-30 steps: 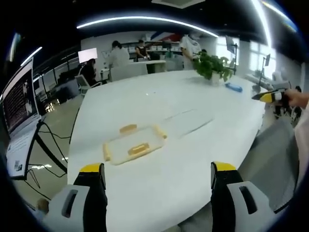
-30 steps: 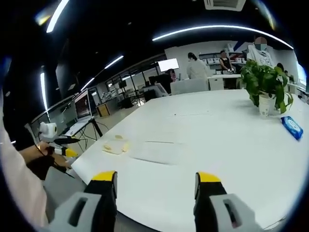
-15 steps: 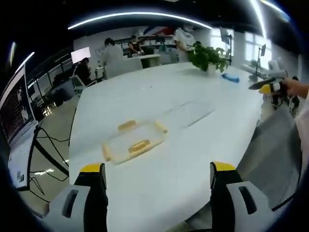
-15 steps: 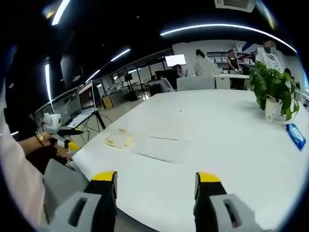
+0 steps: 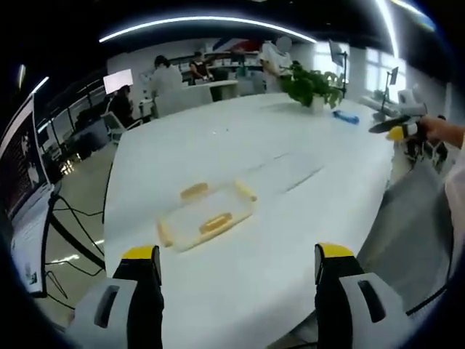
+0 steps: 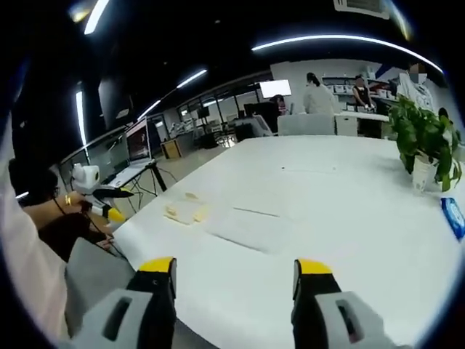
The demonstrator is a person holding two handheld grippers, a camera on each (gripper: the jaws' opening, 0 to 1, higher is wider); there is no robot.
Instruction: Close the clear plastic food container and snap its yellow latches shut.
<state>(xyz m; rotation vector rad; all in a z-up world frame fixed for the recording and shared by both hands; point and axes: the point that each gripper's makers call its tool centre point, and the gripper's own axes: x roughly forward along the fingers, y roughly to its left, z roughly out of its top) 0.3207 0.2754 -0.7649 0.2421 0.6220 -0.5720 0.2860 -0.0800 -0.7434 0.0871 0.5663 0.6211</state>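
A clear plastic container (image 5: 205, 214) with yellow latches lies on the white table (image 5: 240, 145), ahead of my left gripper (image 5: 237, 262), which is open and empty, its jaws well short of the box. A clear flat lid (image 5: 283, 171) lies on the table just beyond the container. In the right gripper view the container (image 6: 184, 212) is small and far to the left, with the lid (image 6: 251, 225) nearer the middle. My right gripper (image 6: 236, 270) is open and empty over the table edge. The other gripper (image 6: 98, 200) shows at the left, held in a hand.
A potted plant (image 5: 312, 87) and a blue packet (image 5: 347, 117) stand at the table's far end. Monitors (image 5: 18, 167) and cables sit left of the table. Several people stand at desks in the back. The right gripper (image 5: 396, 125) shows far right.
Both cameras have shifted a little; in the right gripper view the scene slid right. The container and lid lie where they were. Both grippers stay open.
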